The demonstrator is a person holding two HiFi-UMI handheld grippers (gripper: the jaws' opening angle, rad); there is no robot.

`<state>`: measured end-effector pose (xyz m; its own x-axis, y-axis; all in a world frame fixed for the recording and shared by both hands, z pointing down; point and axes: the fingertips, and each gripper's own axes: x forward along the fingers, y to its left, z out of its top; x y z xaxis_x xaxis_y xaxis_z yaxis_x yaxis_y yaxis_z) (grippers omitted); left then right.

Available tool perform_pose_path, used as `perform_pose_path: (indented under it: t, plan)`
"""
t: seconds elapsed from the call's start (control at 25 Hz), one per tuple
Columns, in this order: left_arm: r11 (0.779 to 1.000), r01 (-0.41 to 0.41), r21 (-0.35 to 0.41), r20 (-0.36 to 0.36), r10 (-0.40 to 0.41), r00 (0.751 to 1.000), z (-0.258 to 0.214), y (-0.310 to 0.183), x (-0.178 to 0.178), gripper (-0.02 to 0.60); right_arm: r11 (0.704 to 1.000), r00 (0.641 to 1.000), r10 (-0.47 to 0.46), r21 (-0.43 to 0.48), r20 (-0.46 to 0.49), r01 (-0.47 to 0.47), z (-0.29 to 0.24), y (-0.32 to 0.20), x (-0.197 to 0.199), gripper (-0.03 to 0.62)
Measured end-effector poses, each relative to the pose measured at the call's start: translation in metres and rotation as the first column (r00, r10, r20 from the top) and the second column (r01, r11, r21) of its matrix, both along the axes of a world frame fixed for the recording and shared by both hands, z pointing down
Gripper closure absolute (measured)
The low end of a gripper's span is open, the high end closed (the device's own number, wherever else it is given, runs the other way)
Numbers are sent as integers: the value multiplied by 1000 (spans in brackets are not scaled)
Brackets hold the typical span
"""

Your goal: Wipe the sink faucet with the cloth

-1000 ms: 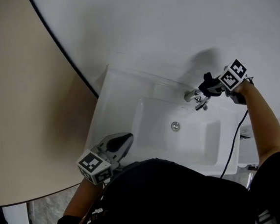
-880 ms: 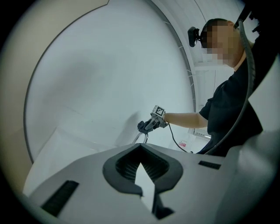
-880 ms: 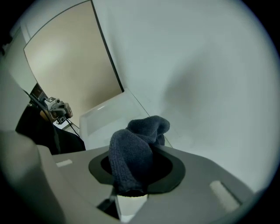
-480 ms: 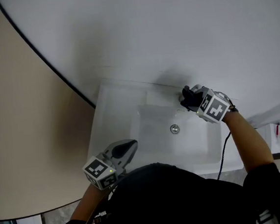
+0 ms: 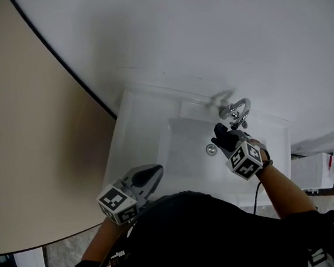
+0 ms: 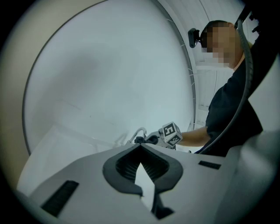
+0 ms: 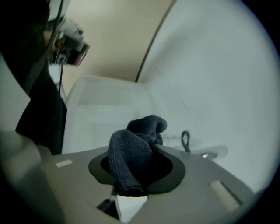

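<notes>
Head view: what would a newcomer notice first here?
A white sink fills the middle, its shiny faucet at the far rim. Just before the faucet, the right tool clutches a dark bunched cloth; the left tool, shut and empty, sits at the sink's near left.

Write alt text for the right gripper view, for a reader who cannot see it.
A bunched dark blue cloth is clamped between the jaws of the right gripper, seen from just behind them. Beyond it lies a white sink, with the person's dark clothing at the left edge.
</notes>
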<state>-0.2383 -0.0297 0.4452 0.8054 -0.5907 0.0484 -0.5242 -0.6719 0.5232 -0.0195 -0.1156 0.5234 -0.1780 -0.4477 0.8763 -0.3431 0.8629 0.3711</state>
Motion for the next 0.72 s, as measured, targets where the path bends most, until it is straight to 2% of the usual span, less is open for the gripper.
perform_pose_path:
  t: [0.04,0.08,0.16,0.24,0.32,0.48,0.56,0.68,0.72]
  plan:
    - [1000,3,-8,2,-3,1000,3,0,-4,591,994,985,106,-45,136,-101,9,8,2,467]
    - [1000,8,-16,8,-8,1000,6,0,-9,591,973,939,226,-107,259,-205,18,13,7,467]
    - [999,17,-29,27,-17,999,14,-3,-16,591,899,788,439,-226,432,-376,37,10,24,467]
    - [999,17,-45,44,-15,999,20,-4,-18,591,833,650,548,-276,527,-479,50,-8,44,467]
    - [998,13,-59,56,-9,998,21,-5,-15,591,797,562,577,-258,592,-547,55,-35,63,467]
    - [997,-6,-74,88,13,996,20,-4,-1,591,756,430,556,-219,711,-617,54,-86,85,467]
    - [997,-14,-82,101,23,995,22,-4,6,591,733,367,549,-223,751,-643,55,-106,89,467]
    - [995,-17,-102,116,28,993,27,-4,9,591,681,253,553,-256,794,-685,56,-131,94,467]
    - [994,-16,-112,117,29,993,29,-3,10,591,668,225,554,-267,802,-694,57,-137,94,467]
